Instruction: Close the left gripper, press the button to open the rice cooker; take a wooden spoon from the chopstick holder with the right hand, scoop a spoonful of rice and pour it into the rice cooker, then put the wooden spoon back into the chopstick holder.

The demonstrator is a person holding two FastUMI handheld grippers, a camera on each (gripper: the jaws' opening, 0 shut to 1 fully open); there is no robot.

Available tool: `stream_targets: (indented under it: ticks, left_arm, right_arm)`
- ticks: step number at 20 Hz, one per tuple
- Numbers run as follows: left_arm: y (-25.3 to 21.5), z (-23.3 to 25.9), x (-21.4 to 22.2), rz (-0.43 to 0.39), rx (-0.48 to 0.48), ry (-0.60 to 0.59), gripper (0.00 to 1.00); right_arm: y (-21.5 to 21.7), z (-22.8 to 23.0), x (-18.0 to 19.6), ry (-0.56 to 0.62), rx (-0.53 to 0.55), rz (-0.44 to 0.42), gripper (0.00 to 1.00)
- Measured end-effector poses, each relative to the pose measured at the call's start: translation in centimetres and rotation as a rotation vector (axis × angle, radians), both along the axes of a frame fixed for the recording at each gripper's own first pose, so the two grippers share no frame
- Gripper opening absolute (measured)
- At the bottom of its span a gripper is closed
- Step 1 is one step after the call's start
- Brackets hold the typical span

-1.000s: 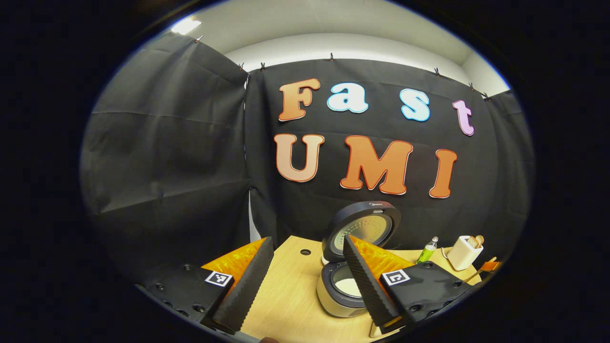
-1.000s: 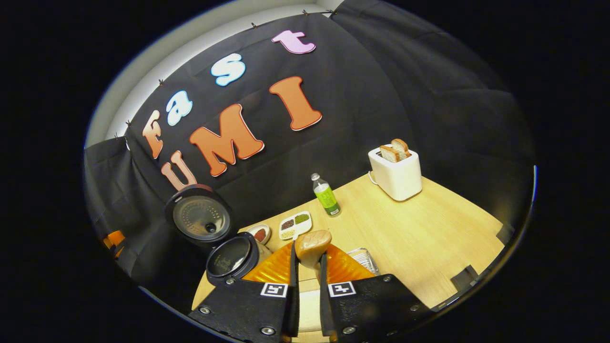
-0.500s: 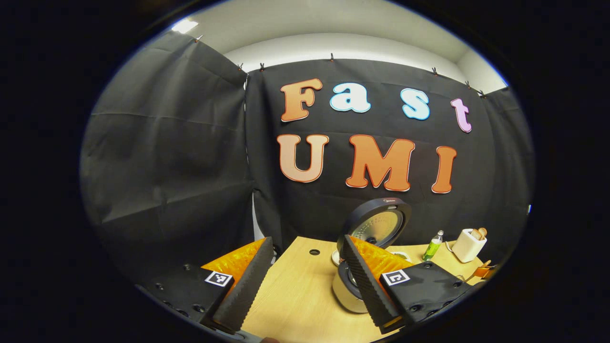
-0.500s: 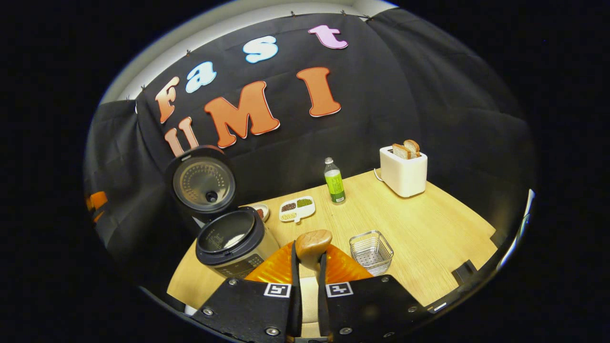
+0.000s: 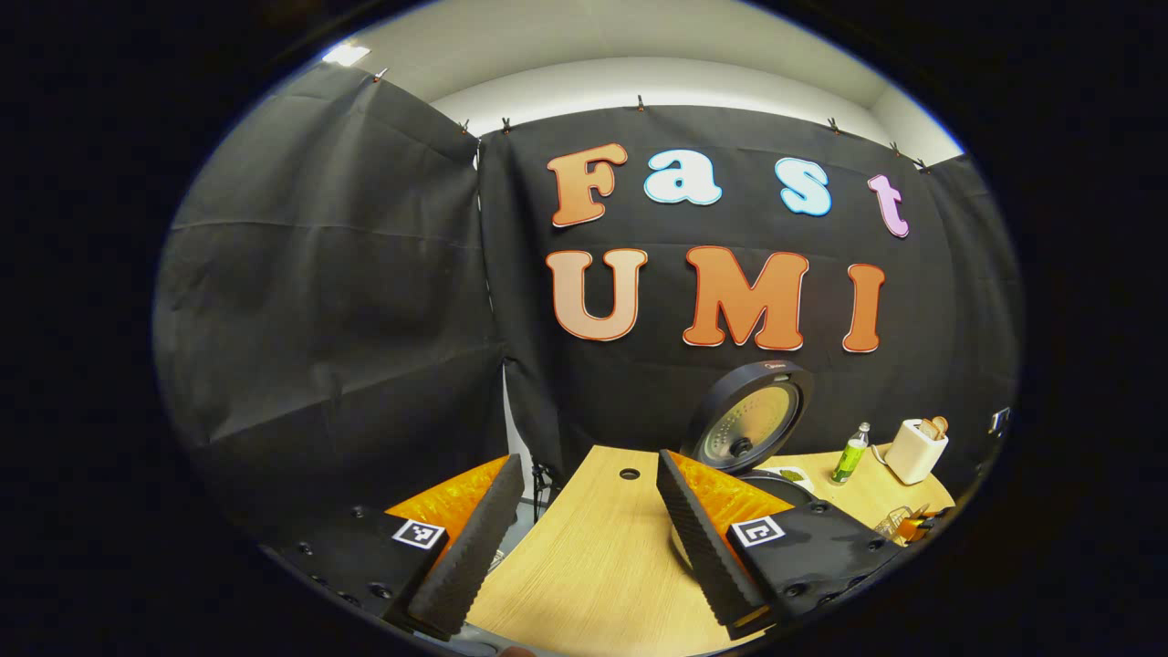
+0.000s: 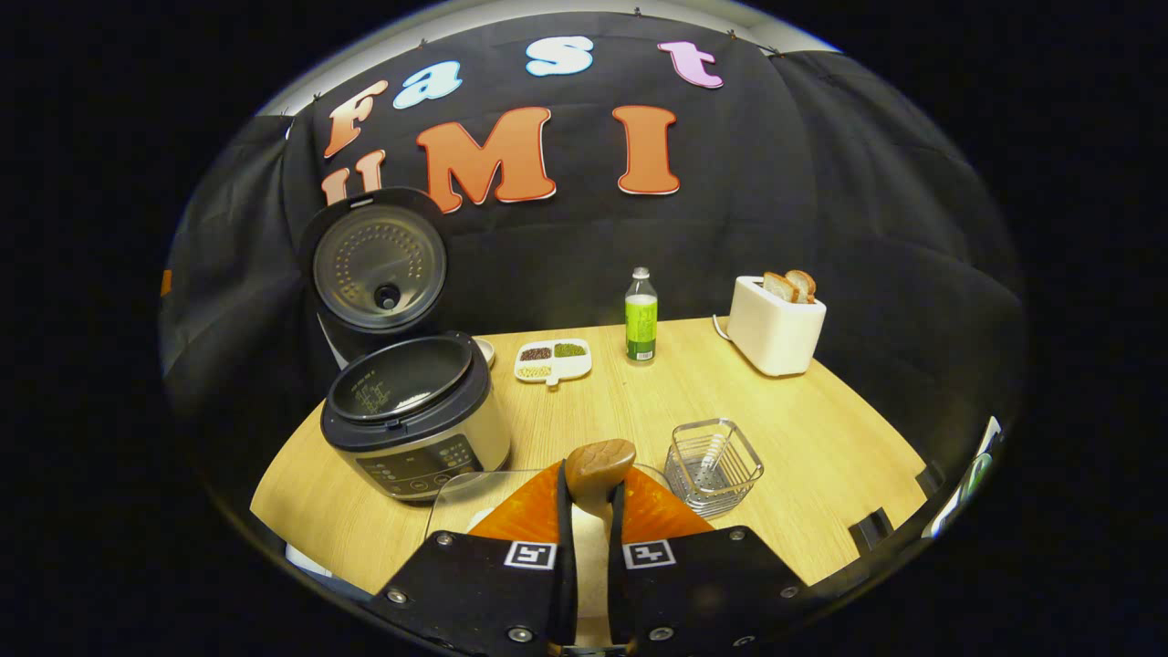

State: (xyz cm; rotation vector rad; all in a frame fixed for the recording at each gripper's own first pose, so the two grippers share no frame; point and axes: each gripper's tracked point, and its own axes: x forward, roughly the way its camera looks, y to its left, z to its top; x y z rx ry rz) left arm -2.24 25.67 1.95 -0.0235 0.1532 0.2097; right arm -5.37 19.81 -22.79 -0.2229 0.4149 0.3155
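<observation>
- Left gripper view: left tongs [image 5: 584, 538] are spread wide above the bench's [image 5: 584, 566] left end, holding nothing; past the right finger stands the rice cooker [image 5: 753, 429], lid raised.
- Right gripper view: from the left, the rice cooker [image 6: 411, 411] sits open on the bench [image 6: 821, 438]; a divided dish [image 6: 553, 359], green bottle [image 6: 641, 317] and toaster [image 6: 776, 324] line the back.
- Right tongs [image 6: 589, 538] pinch the wooden spoon [image 6: 598, 464], its bowl just left of the wire chopstick holder [image 6: 714, 454].
</observation>
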Motion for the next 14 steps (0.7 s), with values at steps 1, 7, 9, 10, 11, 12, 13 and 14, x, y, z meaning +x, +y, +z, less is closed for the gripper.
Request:
stream_targets:
  ticks: [1,7,9,10,11,12,13,14]
  left_arm:
    - [0.1,-0.1,0.0,0.001,-0.005,0.002,0.95]
    - [0.6,-0.7,-0.1,0.0,-0.009,0.017,0.95]
    - [0.4,-1.0,0.1,-0.002,-0.015,0.021,0.95]
    - [0.4,-1.1,0.1,-0.004,-0.019,0.023,0.95]
    - [0.2,-1.2,0.3,-0.007,-0.023,0.026,0.95]
    - [0.2,-1.3,0.3,-0.009,-0.024,0.029,0.95]
    - [0.1,-1.4,0.3,-0.01,-0.022,0.031,0.95]
    - [0.0,-1.4,0.3,-0.013,-0.019,0.033,0.95]
  right_arm:
    - [0.4,-0.3,-0.2,0.01,0.009,0.005,0.13]
    - [3.4,-2.2,-2.5,0.176,0.224,-0.001,0.13]
    - [3.1,-2.3,-2.5,0.202,0.283,-0.013,0.13]
    - [2.6,-2.2,-2.2,0.218,0.315,-0.026,0.13]
    - [2.3,-2.2,-2.0,0.24,0.355,-0.043,0.13]
    - [1.9,-2.3,-1.8,0.267,0.398,-0.059,0.13]
    - [1.5,-2.3,-1.8,0.287,0.441,-0.076,0.12]
    - [1.1,-2.4,-1.7,0.307,0.482,-0.092,0.13]
